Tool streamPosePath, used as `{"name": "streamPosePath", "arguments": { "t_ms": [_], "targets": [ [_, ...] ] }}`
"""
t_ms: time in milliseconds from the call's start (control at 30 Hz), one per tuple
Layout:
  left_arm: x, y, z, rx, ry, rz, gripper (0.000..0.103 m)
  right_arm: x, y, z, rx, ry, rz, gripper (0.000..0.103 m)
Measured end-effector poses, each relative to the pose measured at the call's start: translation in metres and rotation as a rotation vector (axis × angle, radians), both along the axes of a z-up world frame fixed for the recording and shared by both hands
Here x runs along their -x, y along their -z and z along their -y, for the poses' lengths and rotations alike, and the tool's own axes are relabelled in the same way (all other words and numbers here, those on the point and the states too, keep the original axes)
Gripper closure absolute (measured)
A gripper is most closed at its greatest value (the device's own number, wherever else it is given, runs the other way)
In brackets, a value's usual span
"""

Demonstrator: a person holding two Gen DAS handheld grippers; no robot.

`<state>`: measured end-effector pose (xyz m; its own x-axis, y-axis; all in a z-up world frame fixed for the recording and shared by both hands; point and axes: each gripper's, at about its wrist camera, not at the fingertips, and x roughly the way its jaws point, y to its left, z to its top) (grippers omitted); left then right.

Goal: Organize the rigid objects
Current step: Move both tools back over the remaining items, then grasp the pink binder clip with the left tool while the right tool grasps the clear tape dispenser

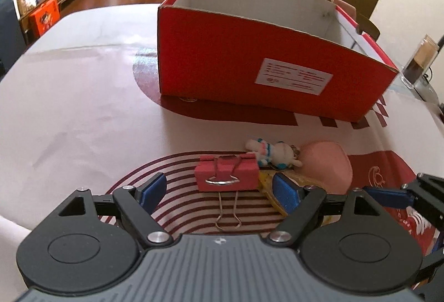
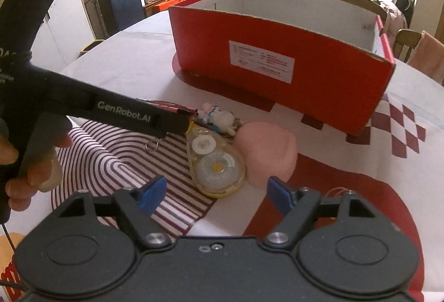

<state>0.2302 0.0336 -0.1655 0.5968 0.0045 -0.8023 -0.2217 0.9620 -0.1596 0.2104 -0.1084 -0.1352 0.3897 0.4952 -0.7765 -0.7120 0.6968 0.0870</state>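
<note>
The pink binder clip (image 1: 227, 173) lies on the worktop (image 1: 83, 107) just ahead between the left gripper (image 1: 220, 191) fingers, which stand apart; its long axis runs across them. The right gripper (image 2: 216, 195) is also apart, facing the correction tape (image 2: 215, 163).

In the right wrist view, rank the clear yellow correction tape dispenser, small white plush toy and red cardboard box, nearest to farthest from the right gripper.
1. Clear yellow correction tape dispenser, just ahead of the right gripper.
2. Small white plush toy, behind it.
3. Red cardboard box, farthest back.
</note>
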Motion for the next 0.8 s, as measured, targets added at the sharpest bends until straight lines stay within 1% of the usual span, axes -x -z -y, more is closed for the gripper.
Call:
{"name": "streamPosePath", "arguments": {
  "t_ms": [200, 300, 367, 533, 567, 633, 700, 733, 800],
  "targets": [
    [-0.009, 0.01, -0.003, 0.01, -0.003, -0.015, 0.02, -0.007, 0.007, -0.005, 0.002, -0.01, -0.028, 0.027],
    [-0.011, 0.011, -0.003, 0.008, 0.002, -0.011, 0.02, -0.01, 0.011, -0.009, 0.003, -0.01, -0.037, 0.028],
    [-0.012, 0.011, -0.003, 0.006, 0.012, -0.008, 0.02, -0.011, 0.013, -0.013, 0.008, -0.011, -0.041, 0.03],
    [-0.013, 0.011, -0.003, 0.005, 0.03, -0.001, 0.021, -0.01, 0.014, -0.023, 0.023, -0.028, -0.013, 0.032],
    [-0.013, 0.011, -0.003, 0.006, 0.032, 0.0, 0.023, -0.01, 0.014, -0.024, 0.03, -0.032, -0.005, 0.034],
    [-0.013, 0.01, -0.002, 0.011, 0.033, 0.004, 0.031, -0.008, 0.014, -0.028, 0.048, -0.035, 0.015, 0.037],
    [-0.014, 0.009, -0.001, 0.021, 0.037, 0.004, 0.04, -0.006, 0.014, -0.032, 0.073, -0.038, 0.045, 0.043],
    [-0.014, 0.008, 0.0, 0.021, 0.044, 0.006, 0.043, -0.004, 0.014, -0.033, 0.082, -0.039, 0.058, 0.045],
    [-0.013, 0.006, 0.002, 0.014, 0.053, 0.009, 0.05, -0.003, 0.014, -0.034, 0.085, -0.038, 0.06, 0.049]
  ]
}}
